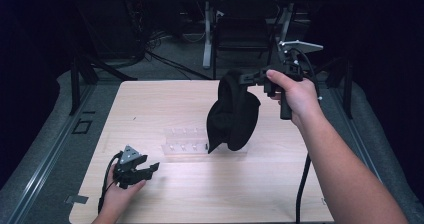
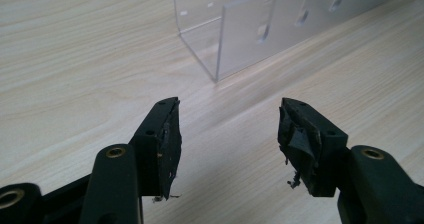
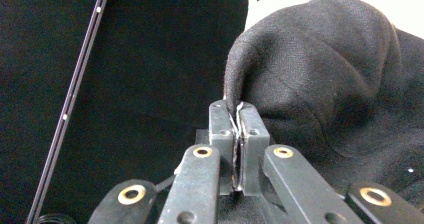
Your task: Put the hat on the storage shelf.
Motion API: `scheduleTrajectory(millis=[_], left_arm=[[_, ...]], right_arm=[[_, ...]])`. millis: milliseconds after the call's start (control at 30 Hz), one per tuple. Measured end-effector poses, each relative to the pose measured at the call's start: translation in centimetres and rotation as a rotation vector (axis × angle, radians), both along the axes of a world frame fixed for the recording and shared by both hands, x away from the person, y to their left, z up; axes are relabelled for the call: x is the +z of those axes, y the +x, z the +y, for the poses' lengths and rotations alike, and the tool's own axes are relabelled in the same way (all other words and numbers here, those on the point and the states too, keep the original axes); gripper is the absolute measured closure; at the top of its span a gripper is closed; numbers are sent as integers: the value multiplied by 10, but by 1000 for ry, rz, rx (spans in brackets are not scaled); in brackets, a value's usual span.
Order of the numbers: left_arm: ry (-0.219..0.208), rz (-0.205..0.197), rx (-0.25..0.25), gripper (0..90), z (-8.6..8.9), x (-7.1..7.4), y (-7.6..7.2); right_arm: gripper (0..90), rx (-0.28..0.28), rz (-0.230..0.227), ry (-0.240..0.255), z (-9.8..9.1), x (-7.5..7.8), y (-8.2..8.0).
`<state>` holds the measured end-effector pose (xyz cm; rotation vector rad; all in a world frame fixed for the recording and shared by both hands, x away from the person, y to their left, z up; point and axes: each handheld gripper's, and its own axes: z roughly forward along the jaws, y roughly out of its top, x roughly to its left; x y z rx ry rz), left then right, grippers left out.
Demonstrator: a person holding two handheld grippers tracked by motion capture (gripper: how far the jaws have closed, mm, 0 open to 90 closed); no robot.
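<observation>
1. Nearest in the high view, the left tool [image 1: 150,168] lies low on the front-left of the pale wooden bench [image 1: 165,199], held by the left hand [image 1: 121,186], wrist resting near the bench edge.
2. The left gripper view shows what the high view cannot: the left tool's jaws stand wide apart with nothing between them, their pad covering frayed and peeling.
3. Just beyond those jaws stands a clear acrylic rack [image 2: 260,29] with slots in its walls; its far end is cut off at the frame's edge. In the high view it is faint at mid-bench.
4. Above and behind the rack hangs a black cloth [image 1: 233,115], lifted clear of the bench, its lower tip near the rack's right end.
5. The right tool [image 1: 250,77] grips the cloth's top edge; the right hand [image 1: 295,91] holds it raised, forearm stretched forward, tool pointing leftward.
6. The right gripper view shows the jaws pressed together on a thin fold of the cloth [image 3: 310,69]. The background there is too dark to read.
</observation>
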<state>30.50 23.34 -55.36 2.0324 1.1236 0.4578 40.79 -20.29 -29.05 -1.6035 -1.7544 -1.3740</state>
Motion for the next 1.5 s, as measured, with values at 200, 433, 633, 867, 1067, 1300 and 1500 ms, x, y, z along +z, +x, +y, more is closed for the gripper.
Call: scheduleTrajectory(millis=[200, 433, 633, 867, 1067, 1300, 1500], left_arm=[[-34, -31, -20, 426, -7, 7, -2], [-53, -82, -62, 430, -23, 24, -3], [-48, -129, -146, 435, -51, 46, -4], [-39, -145, -198, 435, -80, 55, 3], [-26, -152, -222, 435, -97, 55, 4], [-30, -158, -234, 437, -105, 56, 4], [-41, -168, -247, 447, -111, 59, 4]], right_arm=[[879, -16, -8, -6, 9, -4, 10], [879, -42, -6, -30, 15, -11, 19], [879, -58, -12, -33, 12, -12, 22], [879, -61, -16, -34, 12, -12, 22], [879, -75, -17, -56, 5, -12, 21], [878, -60, -12, -37, 10, -16, 21], [877, -32, -15, -25, 21, -16, 20]])
